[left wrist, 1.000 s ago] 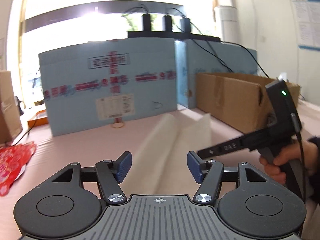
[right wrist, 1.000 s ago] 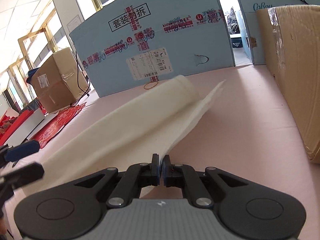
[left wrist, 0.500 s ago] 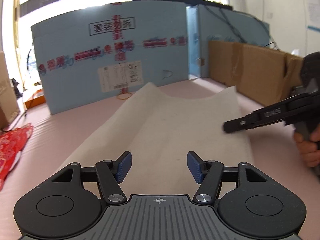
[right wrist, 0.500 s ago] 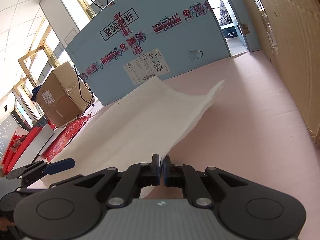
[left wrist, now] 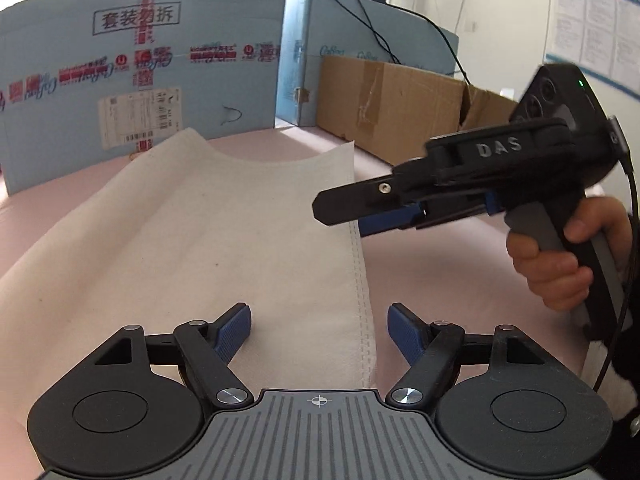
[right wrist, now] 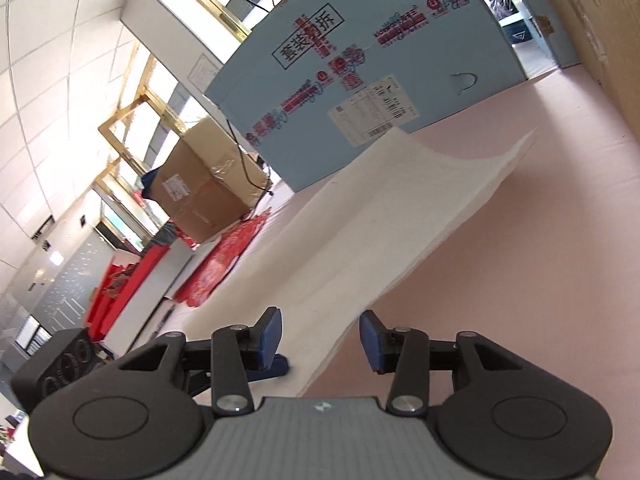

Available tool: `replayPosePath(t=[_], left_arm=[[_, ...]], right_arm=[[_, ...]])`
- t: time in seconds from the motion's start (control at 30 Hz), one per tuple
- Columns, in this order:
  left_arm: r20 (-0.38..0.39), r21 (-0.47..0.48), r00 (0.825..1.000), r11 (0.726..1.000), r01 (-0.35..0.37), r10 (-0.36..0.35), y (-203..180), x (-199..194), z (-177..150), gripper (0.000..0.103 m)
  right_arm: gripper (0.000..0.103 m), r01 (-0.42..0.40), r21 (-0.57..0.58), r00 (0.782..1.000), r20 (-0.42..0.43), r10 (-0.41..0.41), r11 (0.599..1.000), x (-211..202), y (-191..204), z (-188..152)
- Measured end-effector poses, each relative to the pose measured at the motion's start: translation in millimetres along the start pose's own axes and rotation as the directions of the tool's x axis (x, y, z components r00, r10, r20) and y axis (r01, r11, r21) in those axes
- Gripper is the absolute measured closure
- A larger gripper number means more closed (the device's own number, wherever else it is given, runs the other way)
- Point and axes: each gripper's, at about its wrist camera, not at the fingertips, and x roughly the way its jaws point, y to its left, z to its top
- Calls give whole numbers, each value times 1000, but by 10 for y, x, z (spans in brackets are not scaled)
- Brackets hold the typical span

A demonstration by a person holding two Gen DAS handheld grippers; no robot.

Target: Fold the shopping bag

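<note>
Both hand-held grippers, left [left wrist: 319, 330] and right [right wrist: 319, 338], have just opened, releasing the white non-woven fabric shopping bag [left wrist: 224, 248]; unpressed, its fold may spring back.

My white non-woven shopping bag [left wrist: 208, 240] lies flat on the pink tabletop [left wrist: 432, 280]. Behind the bag stands a pale blue printed carton [left wrist: 132, 92]; to the bag's right, a brown cardboard box [left wrist: 400, 108]; to its left, red paper packets [right wrist: 224, 264] and another brown taped box [right wrist: 204, 192].
</note>
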Motion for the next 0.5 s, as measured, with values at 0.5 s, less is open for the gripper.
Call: replayPosePath(t=[0.5], left_arm=[[93,-338,995,940,50,-20,506,-175,-21,28]], right_arm=[[56,-109,171,994,2,111,979,20,-66,22]])
